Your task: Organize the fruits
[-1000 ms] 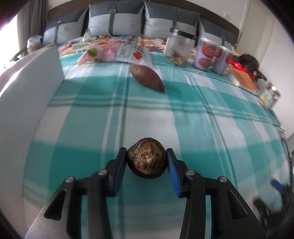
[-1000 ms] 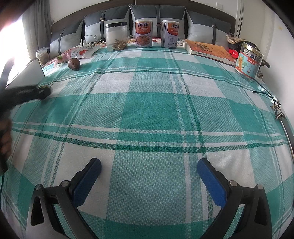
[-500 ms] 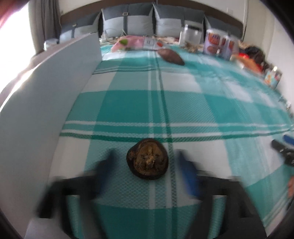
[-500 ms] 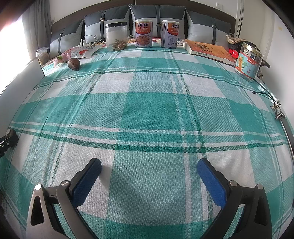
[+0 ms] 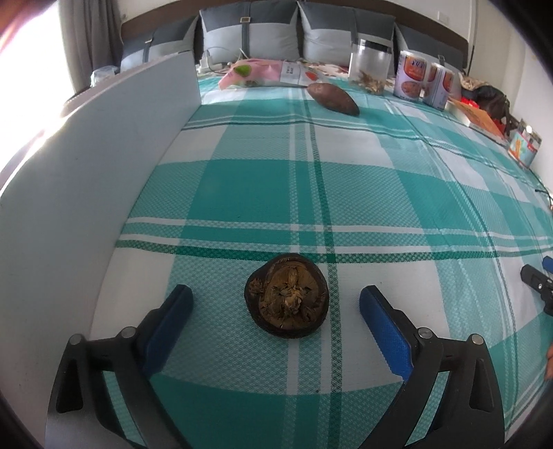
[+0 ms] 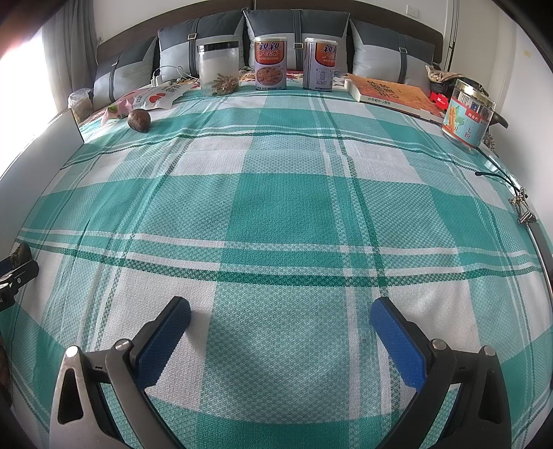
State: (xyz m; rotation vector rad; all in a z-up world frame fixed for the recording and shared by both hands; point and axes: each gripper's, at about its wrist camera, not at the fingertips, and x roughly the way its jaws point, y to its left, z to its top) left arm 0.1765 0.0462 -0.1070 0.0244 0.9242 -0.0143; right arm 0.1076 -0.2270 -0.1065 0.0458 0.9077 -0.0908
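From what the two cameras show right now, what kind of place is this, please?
Most likely a bedroom at home. The work surface is a bed under a green plaid blanket, with grey pillows against a dark headboard. Cans and a book lie on it.

A teal and white checked bedspread (image 6: 276,193) covers the bed, with grey cushions (image 6: 297,31) lined up along the headboard. In front of them stand a clear jar (image 6: 217,69) with dried bits at its bottom and two printed cans (image 6: 270,64) side by side. Right of the cans lies an orange book (image 6: 390,91), and beyond it a lidded tin (image 6: 468,114) near the bed's edge. Snack packets (image 6: 152,98) lie at the far left, and a white board (image 5: 86,179) stands along that side.
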